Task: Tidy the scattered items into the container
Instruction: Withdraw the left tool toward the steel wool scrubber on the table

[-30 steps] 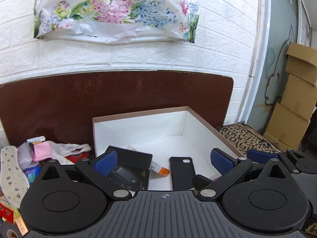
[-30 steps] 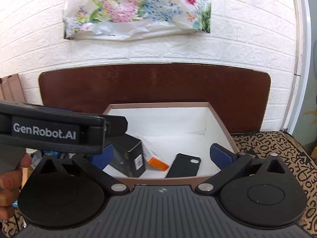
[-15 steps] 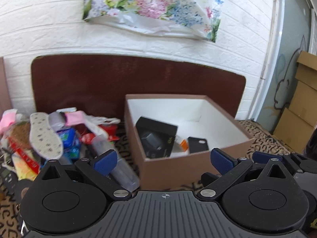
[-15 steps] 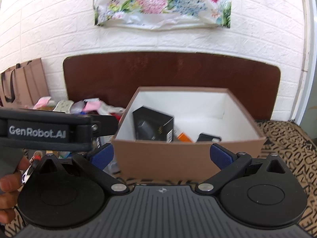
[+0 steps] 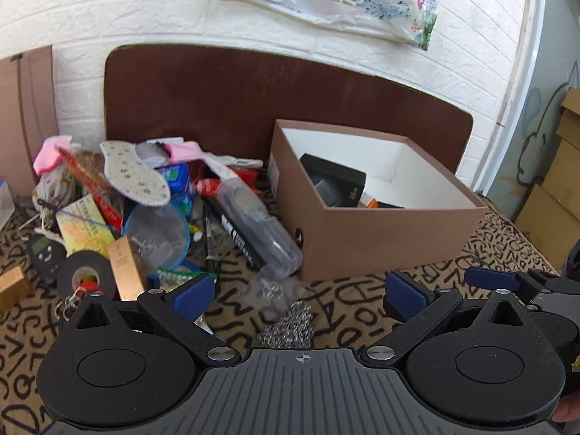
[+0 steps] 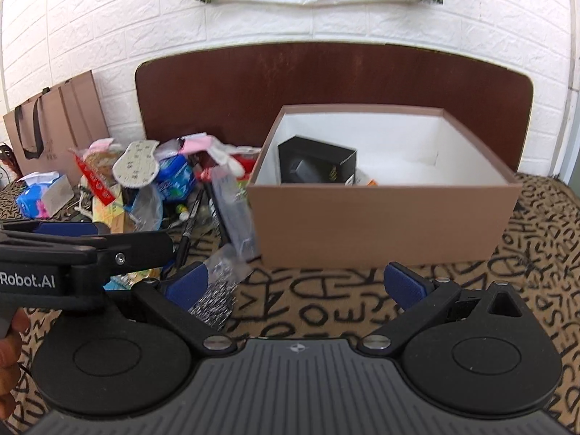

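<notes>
A brown box with a white inside (image 5: 384, 239) (image 6: 380, 224) stands on the patterned mat and holds a black carton (image 5: 335, 181) (image 6: 315, 165) and small items. A pile of scattered items lies to its left: a flowered insole (image 5: 132, 172) (image 6: 136, 163), a clear bottle (image 5: 259, 224), a black tape roll (image 5: 83, 275), a gold carton (image 5: 127, 268), a steel scourer (image 5: 288, 324) (image 6: 214, 302). My left gripper (image 5: 301, 293) is open and empty, low over the mat by the scourer. My right gripper (image 6: 295, 282) is open and empty in front of the box.
A brown board (image 5: 253, 108) leans on the white brick wall behind the box. A paper bag (image 6: 54, 127) stands at the far left. Cardboard boxes (image 5: 558, 188) are stacked at the right. The left gripper's body (image 6: 72, 257) crosses the right wrist view's left side.
Both grippers have pulled back from over the box and lowered. The left one has swung left, so the pile is now in view. Both stayed open and empty.
</notes>
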`<move>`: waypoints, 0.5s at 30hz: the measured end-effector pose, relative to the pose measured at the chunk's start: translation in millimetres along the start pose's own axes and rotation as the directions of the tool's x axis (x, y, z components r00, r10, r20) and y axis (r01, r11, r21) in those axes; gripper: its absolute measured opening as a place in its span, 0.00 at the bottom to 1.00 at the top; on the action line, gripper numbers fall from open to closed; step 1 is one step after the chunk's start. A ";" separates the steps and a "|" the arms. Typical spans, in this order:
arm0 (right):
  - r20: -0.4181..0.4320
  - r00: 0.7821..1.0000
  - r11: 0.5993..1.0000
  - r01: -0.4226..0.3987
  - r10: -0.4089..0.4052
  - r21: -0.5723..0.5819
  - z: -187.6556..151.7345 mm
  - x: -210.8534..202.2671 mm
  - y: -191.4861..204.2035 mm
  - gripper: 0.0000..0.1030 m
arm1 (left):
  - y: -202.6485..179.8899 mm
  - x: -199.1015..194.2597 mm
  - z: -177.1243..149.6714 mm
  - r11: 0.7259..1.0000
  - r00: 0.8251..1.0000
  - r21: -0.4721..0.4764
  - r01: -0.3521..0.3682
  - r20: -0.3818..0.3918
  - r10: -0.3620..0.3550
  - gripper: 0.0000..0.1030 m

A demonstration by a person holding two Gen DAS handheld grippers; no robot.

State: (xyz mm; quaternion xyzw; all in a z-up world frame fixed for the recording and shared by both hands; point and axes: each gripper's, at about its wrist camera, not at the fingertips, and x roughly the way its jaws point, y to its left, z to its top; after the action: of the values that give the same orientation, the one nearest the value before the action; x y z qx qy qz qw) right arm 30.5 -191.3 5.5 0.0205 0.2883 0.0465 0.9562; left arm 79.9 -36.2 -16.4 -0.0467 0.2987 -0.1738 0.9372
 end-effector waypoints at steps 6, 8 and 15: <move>-0.040 0.999 1.000 -0.012 0.012 0.007 -6.1 5.8 9.6 1.00 | 13.9 -2.9 -10.3 0.999 1.000 -0.025 -0.020 -0.022 0.019 1.00; -0.043 0.999 1.000 -0.016 0.016 0.008 -5.7 5.9 11.4 1.00 | 18.0 -3.7 -11.6 0.999 0.999 -0.034 -0.020 -0.026 0.019 1.00; -0.052 0.999 0.999 -0.018 0.016 -0.027 -13.5 7.0 22.6 1.00 | 36.8 -14.2 -28.2 0.999 1.000 -0.022 -0.028 -0.008 0.028 1.00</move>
State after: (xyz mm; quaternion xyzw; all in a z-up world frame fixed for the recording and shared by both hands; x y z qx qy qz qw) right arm 27.0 -168.0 -8.2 0.0087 0.3120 0.0589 0.9482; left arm 63.9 3.6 -38.7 -0.0522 0.3046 -0.1577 0.9379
